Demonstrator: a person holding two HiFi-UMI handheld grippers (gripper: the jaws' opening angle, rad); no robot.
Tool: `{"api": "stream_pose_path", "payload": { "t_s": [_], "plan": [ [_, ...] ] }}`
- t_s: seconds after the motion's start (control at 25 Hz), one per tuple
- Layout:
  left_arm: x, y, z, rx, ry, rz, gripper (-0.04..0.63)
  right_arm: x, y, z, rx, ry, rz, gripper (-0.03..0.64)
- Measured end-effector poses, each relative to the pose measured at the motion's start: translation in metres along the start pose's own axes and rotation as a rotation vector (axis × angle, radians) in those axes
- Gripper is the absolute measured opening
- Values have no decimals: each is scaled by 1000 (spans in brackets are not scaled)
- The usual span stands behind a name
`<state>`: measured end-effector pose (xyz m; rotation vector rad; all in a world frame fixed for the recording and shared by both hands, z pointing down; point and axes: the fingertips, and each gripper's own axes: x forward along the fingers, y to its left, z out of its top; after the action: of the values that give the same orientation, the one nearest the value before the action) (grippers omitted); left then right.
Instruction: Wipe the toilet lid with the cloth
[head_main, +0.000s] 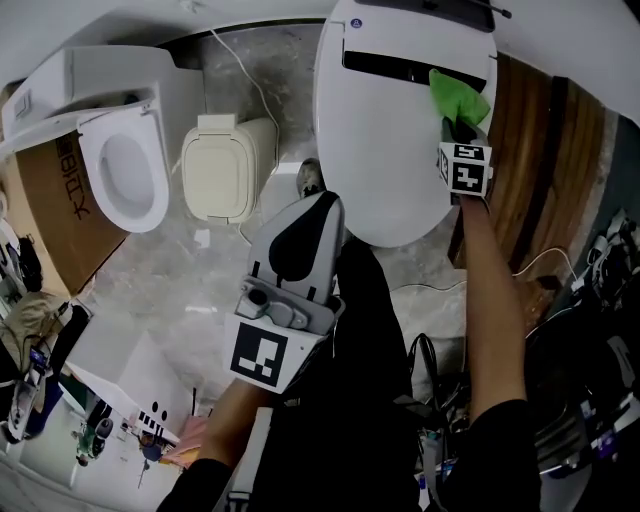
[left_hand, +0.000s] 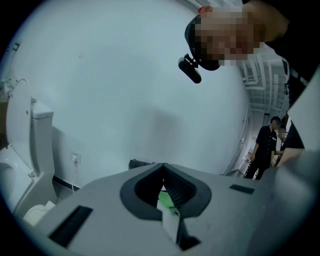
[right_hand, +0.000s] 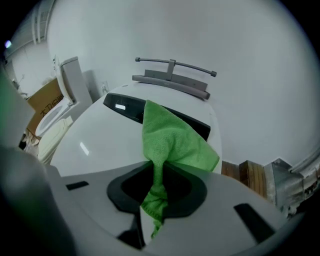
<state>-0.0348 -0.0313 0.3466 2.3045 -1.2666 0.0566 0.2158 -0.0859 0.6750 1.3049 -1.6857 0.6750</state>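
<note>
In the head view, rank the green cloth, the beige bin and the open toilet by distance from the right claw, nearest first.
1. Green cloth: clamped in the right claw.
2. Beige bin: on the floor, leftward.
3. Open toilet: farthest left.

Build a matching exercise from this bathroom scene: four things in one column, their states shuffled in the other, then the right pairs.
Things
1. cloth
2. left gripper
3. toilet lid
4. second toilet, far left

States
A. its own cover raised
B. white, closed, cloth draped on it
C. shut on nothing
D. green, pinched by the right gripper

Pairs: 1-D, 2-C, 3-B, 4-A
</note>
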Motion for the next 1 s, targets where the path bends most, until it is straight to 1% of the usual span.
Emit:
{"api": "stream_pose_path", "payload": {
  "t_s": [0.2,0.32,0.48,0.68,0.8,1.0],
  "plan": [
    [1,-6,-8,14,14,-16,2,1,22,3,-200,26,75,66],
    [0,-9,-11,18,15,-18,2,2,33,4,-308,31,99,66],
    [-2,-16,-17,31,22,-21,3,1,50,1,-481,42,141,66],
    [-8,-27,-26,35,26,-26,2,-2,64,-7,-690,48,166,66],
    [-15,-34,-31,38,25,-24,2,-7,72,-17,-767,48,182,64],
    [-26,-44,-38,37,16,-21,2,-17,88,-45,-850,52,206,64]
  ]
}}
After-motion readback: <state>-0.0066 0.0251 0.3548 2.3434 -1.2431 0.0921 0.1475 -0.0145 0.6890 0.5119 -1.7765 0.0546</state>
